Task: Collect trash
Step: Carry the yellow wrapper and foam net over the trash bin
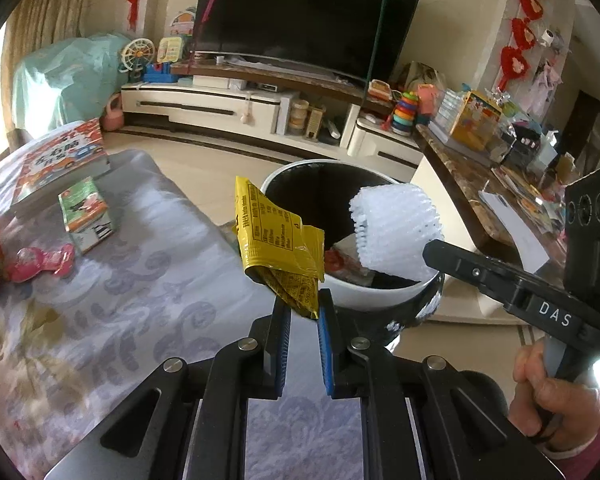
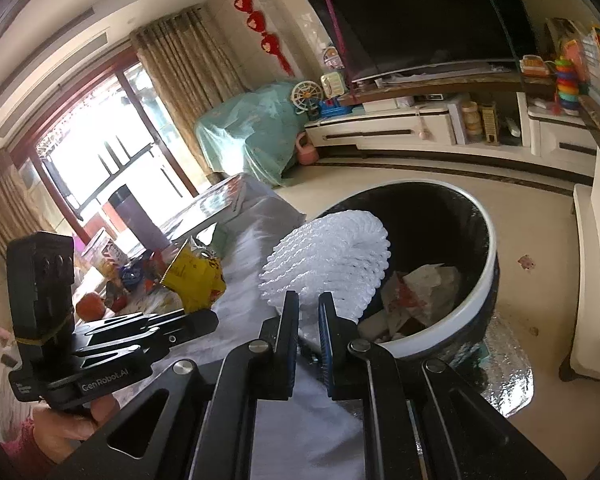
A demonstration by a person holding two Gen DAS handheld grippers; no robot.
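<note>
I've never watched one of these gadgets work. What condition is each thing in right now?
Left claw: shut on yellow wrapper, crumpled, held near the bin.
Right claw: shut on white foam net, held over the bin.
Trash bin: open, no lid, some trash inside.
TV: screen dark.

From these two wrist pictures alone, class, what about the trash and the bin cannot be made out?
- Bin: depth and floor, hidden by its near rim and the foam net, left wrist view.
- Yellow packet: print too small to read; whether empty, unclear.
- Trash inside the bin: crumpled, kinds unclear, right wrist view.
- Foam net's held end: covered by the right gripper.
</note>
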